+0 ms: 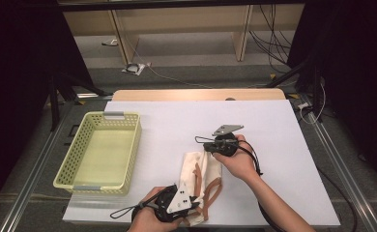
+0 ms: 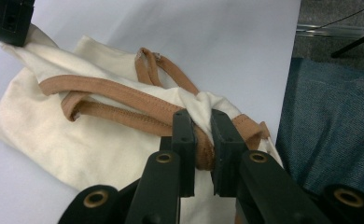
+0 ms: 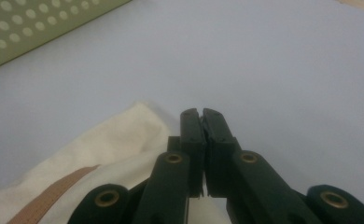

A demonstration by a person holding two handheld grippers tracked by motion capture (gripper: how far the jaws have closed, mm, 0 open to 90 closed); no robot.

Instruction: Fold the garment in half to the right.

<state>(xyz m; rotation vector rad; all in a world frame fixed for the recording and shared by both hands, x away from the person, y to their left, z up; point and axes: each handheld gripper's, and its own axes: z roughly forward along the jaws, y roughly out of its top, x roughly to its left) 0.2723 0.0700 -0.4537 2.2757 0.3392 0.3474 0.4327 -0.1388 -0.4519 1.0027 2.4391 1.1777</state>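
High view: cream cloth bag (image 1: 199, 169) with brown straps (image 1: 214, 191) lies crumpled on the white table cover (image 1: 273, 140) near the front edge, well right of the empty yellow-green perforated basket (image 1: 101, 150); the left gripper (image 1: 192, 205) sits at the bag's near end and the right gripper (image 1: 207, 146) at its far end. Left gripper view: jaws nearly closed, clamped on a bunch of cream fabric and brown strap (image 2: 124, 95) at the bag's (image 2: 45, 135) edge, with the other gripper's black tip at the far corner. Right gripper view: jaws pressed together, a thin edge of the bag's (image 3: 119, 135) fabric apparently pinched between them, though the hold itself is hard to make out; basket wall (image 3: 26, 28) beyond.
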